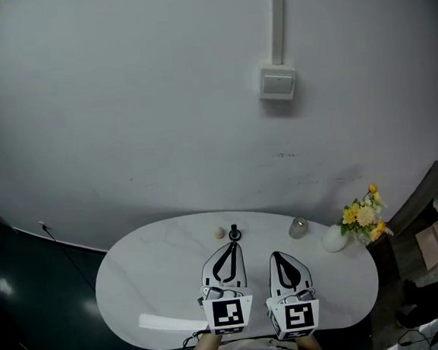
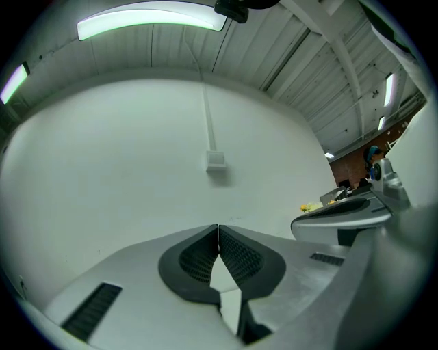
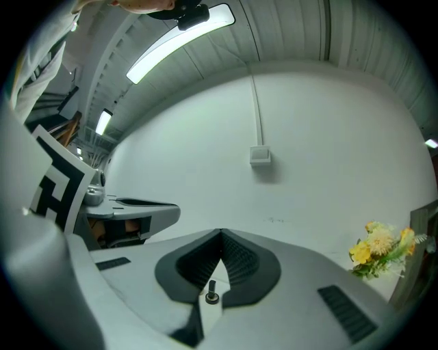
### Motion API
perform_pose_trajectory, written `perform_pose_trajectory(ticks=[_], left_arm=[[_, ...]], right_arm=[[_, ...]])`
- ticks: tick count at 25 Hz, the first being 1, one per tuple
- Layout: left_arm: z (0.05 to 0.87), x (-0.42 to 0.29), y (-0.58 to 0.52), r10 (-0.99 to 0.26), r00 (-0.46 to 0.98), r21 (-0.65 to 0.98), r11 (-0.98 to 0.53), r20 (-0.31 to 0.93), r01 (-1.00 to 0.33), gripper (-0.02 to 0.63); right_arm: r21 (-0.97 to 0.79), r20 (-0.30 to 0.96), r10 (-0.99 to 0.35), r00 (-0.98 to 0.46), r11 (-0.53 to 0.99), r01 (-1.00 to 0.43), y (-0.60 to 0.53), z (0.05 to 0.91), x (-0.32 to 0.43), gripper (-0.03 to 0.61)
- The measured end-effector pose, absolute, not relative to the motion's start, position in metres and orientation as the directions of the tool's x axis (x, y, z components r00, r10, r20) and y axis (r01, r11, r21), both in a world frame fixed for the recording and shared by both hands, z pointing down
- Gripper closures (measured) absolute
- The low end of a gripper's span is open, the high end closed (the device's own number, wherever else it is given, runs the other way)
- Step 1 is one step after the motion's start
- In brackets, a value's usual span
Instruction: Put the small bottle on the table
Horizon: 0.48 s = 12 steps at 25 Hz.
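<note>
On the white oval table [image 1: 136, 277] stand a small black stemmed piece [image 1: 234, 234], a little beige ball [image 1: 219, 233] and a small clear bottle-like item [image 1: 298, 227]. My left gripper [image 1: 233, 244] is shut and empty, its tips just short of the black piece. In the left gripper view the left gripper [image 2: 218, 229] shows its pads meeting, with only wall beyond. My right gripper [image 1: 275, 255] sits beside it, also shut with nothing in it, well short of the clear item. In the right gripper view, the right gripper [image 3: 220, 234] has a small black piece [image 3: 212, 294] showing through the gap behind its tips.
A white vase [image 1: 334, 239] with yellow flowers [image 1: 364, 216] stands at the table's right end. A flat white strip [image 1: 171, 322] lies near the front left edge. A wall switch [image 1: 278, 83] is on the wall behind. Dark furniture [image 1: 431, 243] stands to the right.
</note>
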<state>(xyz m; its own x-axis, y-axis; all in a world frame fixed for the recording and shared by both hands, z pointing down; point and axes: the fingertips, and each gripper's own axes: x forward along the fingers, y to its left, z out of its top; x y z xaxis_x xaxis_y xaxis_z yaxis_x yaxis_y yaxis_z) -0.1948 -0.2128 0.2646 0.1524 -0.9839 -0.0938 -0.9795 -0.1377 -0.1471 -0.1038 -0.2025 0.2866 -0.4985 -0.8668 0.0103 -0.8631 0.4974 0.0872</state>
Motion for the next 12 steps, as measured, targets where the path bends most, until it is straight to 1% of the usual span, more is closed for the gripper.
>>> perform_pose_trajectory(ticks=[12], left_arm=[[0.2637, -0.1964, -0.2154, -0.985, 0.143, -0.146, -0.128, -0.100, -0.981, 0.597]], right_arm=[[0.060, 0.011, -0.878, -0.479, 0.479, -0.876, -0.2086, 0.2872, -0.0936, 0.568]])
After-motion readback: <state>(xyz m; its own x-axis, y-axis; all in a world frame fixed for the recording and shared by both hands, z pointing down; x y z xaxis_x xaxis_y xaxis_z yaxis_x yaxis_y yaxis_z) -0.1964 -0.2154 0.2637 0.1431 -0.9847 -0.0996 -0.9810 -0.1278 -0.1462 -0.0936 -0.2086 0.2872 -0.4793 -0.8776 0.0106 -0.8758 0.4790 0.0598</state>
